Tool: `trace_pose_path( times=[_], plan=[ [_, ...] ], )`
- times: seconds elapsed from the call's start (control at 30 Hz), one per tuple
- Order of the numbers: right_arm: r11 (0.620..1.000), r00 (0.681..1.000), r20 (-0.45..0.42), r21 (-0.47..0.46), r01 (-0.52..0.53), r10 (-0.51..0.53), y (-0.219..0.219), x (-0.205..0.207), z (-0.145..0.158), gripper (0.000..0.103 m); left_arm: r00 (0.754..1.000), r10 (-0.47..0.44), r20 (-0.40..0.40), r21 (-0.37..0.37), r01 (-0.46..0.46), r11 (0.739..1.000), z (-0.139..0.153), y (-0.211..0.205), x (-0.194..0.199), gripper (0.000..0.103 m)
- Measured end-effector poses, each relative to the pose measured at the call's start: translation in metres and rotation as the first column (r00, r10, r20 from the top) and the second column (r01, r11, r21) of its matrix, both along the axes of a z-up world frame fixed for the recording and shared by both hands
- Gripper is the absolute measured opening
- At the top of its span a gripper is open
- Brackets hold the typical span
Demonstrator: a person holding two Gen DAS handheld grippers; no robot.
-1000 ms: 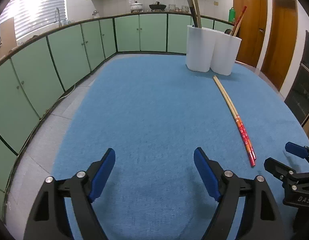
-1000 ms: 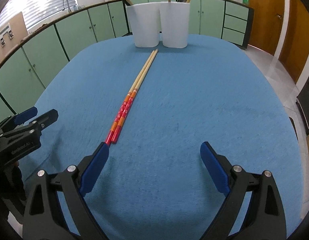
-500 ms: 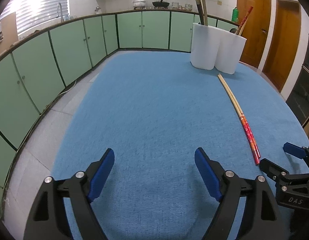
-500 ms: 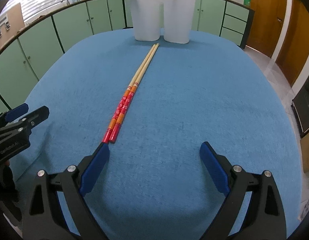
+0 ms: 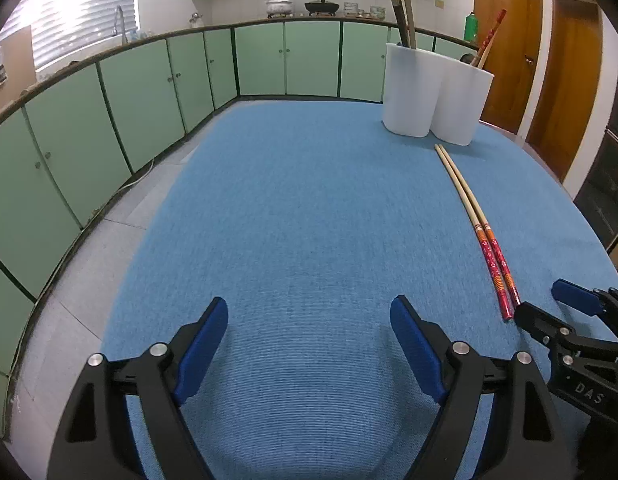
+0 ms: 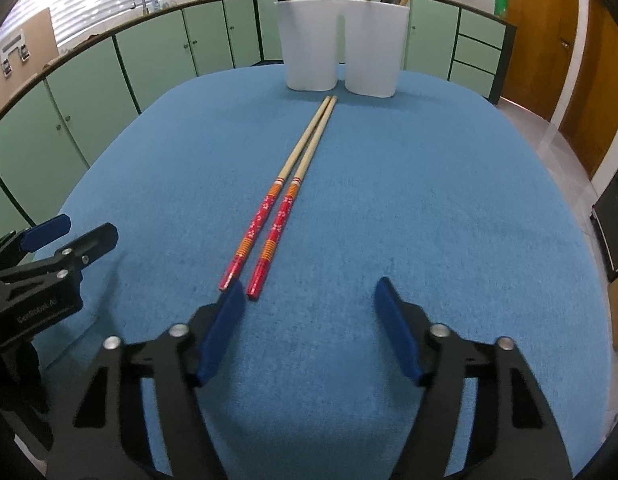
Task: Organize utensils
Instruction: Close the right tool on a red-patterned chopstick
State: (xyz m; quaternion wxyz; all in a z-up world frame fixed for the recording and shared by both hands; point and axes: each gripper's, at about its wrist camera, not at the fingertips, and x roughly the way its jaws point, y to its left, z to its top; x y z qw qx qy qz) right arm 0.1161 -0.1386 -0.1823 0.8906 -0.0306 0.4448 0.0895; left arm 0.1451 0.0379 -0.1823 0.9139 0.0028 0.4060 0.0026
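Blue cloth (image 6: 429, 200) carries 2 chopsticks (image 6: 285, 204) lying side by side, tips just short of the white holder (image 6: 341, 48). Left of their red ends, the left gripper (image 5: 309, 344) hangs spread over bare cloth, while the right gripper (image 6: 309, 320) is closing with nothing between its pads. It should advance until both red ends sit between the pads, then squeeze.

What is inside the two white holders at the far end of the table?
Left white holder: dark sticks poke out. Right white holder: red-ended chopsticks and a dark utensil tip. The opaque walls hide everything lower.
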Motion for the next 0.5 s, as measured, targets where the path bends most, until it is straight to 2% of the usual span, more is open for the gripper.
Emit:
trace_pose_path(
  times=[0.07, 0.2, 0.37, 0.5],
  plan=[
    [1.0, 1.0, 0.005, 0.001, -0.016, 0.016, 0.003, -0.001, 0.0, 0.046, 1.0, 0.001, -0.001, 0.003, -0.001, 1.0, 0.0, 0.0, 0.0, 0.082],
    [1.0, 1.0, 0.005, 0.002, -0.006, 0.006, 0.0, 0.001, 0.001, 0.036, 1.0, 0.001, -0.002, 0.004, -0.001, 1.0, -0.001, 0.0, 0.0, 0.082],
    [0.999, 0.999, 0.005, 0.01, 0.036, -0.036, -0.018, -0.003, 0.004, 0.036, 1.0, 0.001, -0.003, 0.006, -0.001, 1.0, -0.001, -0.001, 0.0, 0.082],
    [0.996, 0.999, -0.007, 0.081, 0.036, -0.036, -0.025, -0.008, 0.004, 0.04, 1.0, -0.004, -0.005, 0.008, 0.004, 1.0, -0.002, -0.003, 0.0, 0.082]
  ],
)
